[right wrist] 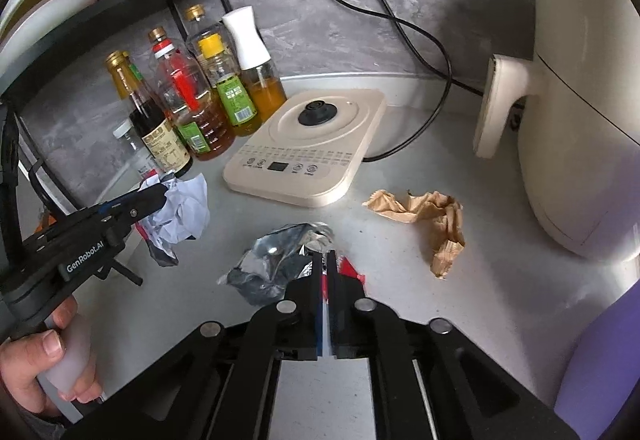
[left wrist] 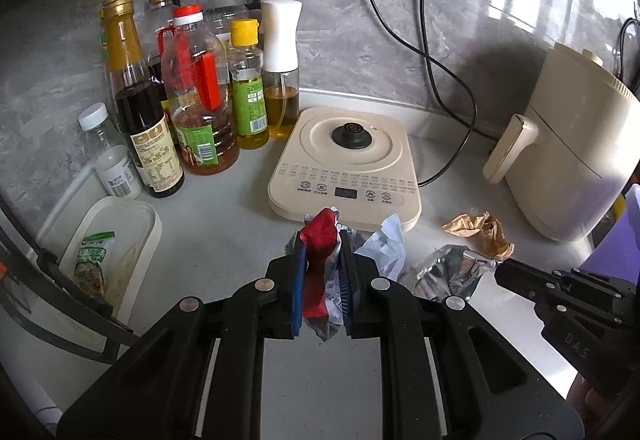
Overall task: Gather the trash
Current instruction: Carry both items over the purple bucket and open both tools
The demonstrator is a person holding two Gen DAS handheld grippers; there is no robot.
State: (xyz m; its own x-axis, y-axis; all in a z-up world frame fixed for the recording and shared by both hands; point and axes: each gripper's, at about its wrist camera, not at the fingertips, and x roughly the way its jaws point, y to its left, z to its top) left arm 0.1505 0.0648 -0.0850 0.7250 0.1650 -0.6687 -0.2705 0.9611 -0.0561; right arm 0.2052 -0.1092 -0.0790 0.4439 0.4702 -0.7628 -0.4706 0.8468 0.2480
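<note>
- Desk (left wrist: 224, 232): pale grey top, grey marble-look wall behind, sockets with two black plugs up top.
- Air fryer (left wrist: 568, 144): cream, far right, handle facing left, stands on the desk.
- Kettle base (left wrist: 344, 164): cream, button panel toward the camera, black connector in the middle, cord running off to the wall.
- Bottles (left wrist: 192, 96): cluster of oil and sauce bottles at left under a black shelf rack; white-capped sprayer at the right end of the group.
- Plastic tub (left wrist: 148, 228): white, left edge of the desk, green packet inside.
- Left gripper (left wrist: 323, 280): fingers clamped on a wad of wrappers (left wrist: 320, 240), red one on top, white crumpled paper bulging out to the right. In the right wrist view the wad hangs clear of the desk, just in front of the bottles.
- Right gripper (right wrist: 325, 272): fingers shut tight on the edge of a foil bag (right wrist: 276, 260); silver and black, red corner poking out on the right side. Whether the bag touches the desk, can't tell.
- Brown paper (right wrist: 428, 216): crumpled, loose on the desk between the foil bag and the air fryer, touched by neither gripper.
- Hand (right wrist: 44, 360): wrapped around the left gripper's white handle, lower left of the right wrist view.
</note>
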